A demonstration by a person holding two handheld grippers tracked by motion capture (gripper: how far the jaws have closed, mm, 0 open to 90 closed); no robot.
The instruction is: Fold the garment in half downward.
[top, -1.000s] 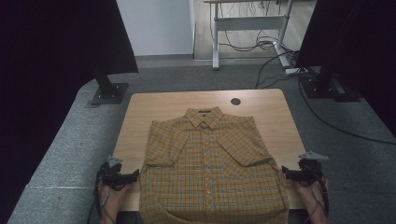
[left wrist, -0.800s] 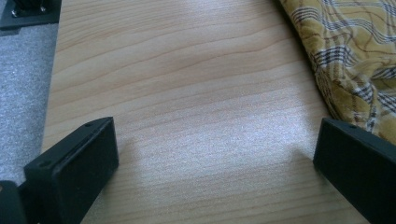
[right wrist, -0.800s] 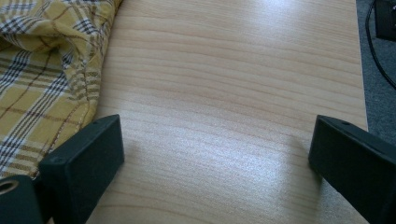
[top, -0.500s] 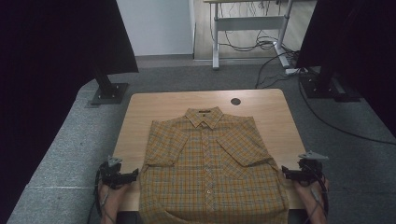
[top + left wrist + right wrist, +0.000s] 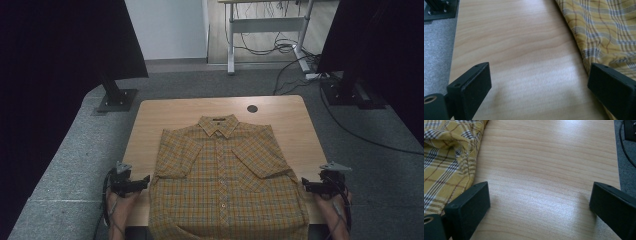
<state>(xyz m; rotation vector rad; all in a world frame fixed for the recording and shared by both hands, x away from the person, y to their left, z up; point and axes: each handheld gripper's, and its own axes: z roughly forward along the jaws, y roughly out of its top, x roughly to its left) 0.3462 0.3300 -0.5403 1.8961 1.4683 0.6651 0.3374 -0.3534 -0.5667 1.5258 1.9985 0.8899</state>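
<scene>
A yellow plaid short-sleeved shirt point(image 5: 225, 180) lies flat and buttoned on the wooden table point(image 5: 280, 115), collar toward the far side. My left gripper point(image 5: 147, 179) rests at the shirt's left edge near the table's front. Its jaws stand open, having just closed in slightly, with bare wood between them. In the left gripper view point(image 5: 540, 75) the shirt point(image 5: 604, 30) lies beside the right-hand jaw. My right gripper point(image 5: 303, 184) sits at the shirt's right edge, also open over bare wood point(image 5: 539, 195), with the shirt's hem point(image 5: 446, 160) by the left-hand jaw.
A round cable hole point(image 5: 252, 108) sits near the table's far edge. Black stand bases point(image 5: 117, 100) point(image 5: 350, 92) flank the table on grey carpet. A desk frame point(image 5: 265, 25) with cables point(image 5: 295, 55) stands behind. Bare wood runs along both sides of the shirt.
</scene>
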